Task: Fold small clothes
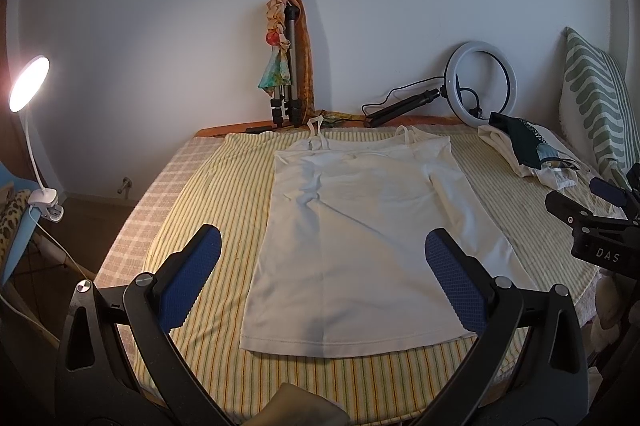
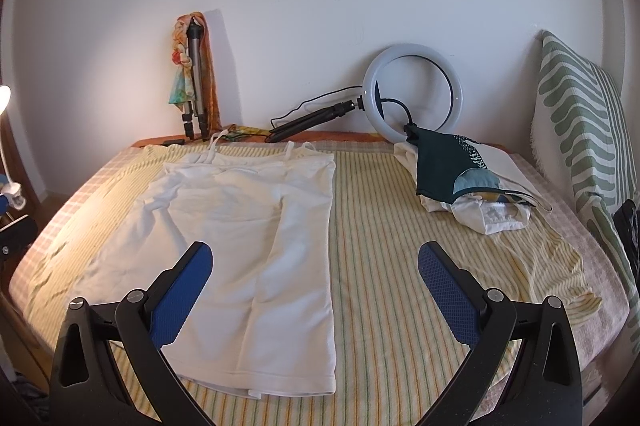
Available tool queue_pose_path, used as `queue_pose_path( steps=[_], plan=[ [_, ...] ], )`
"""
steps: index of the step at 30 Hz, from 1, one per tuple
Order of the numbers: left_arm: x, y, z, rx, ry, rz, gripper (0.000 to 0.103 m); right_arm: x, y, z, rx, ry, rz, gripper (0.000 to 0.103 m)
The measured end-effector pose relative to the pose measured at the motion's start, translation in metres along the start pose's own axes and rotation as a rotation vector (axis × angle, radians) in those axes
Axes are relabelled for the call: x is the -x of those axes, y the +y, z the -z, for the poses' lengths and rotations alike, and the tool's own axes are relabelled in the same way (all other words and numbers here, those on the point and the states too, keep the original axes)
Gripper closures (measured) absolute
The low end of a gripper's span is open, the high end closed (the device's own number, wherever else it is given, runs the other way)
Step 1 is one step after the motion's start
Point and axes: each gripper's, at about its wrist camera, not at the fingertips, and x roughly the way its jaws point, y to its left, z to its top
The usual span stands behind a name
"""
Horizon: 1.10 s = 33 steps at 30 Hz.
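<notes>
A white strappy top (image 1: 360, 242) lies spread flat on a bed covered with a yellow striped sheet (image 1: 224, 209), its hem toward the cameras and its thin straps (image 1: 318, 129) reaching toward the far edge by the wall. A few soft creases run across its upper half.

The left gripper (image 1: 322, 278) hovers over the lower part of the top, its jaws spread wide with nothing between the blue pads (image 1: 192, 278). The right gripper (image 2: 314, 290) hangs above the top's right edge and the bare sheet beside it, jaws likewise wide apart and empty. In the left wrist view the right gripper's black body shows at the right margin.

To the right of the top, well apart from it, sits a loose pile of clothes (image 2: 472, 181), a dark green printed piece lying over white ones. Behind it a ring light (image 2: 414, 93) on a small black stand leans against the wall. A folded tripod (image 1: 290, 73) draped with colourful scarves stands against the wall beyond the straps. A green-and-white patterned cushion (image 2: 584, 129) stands at the right, and a lit clip lamp (image 1: 29, 83) glows on the left.
</notes>
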Motion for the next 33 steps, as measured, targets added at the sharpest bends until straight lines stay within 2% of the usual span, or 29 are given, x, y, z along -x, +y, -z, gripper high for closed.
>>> queue_pose_path(
  steps=[33],
  plan=[
    [-0.003,0.0072,0.003,0.007,0.006,-0.002,0.0,-0.0044,0.0069,0.0,0.003,0.012,-0.01,0.001]
  ],
)
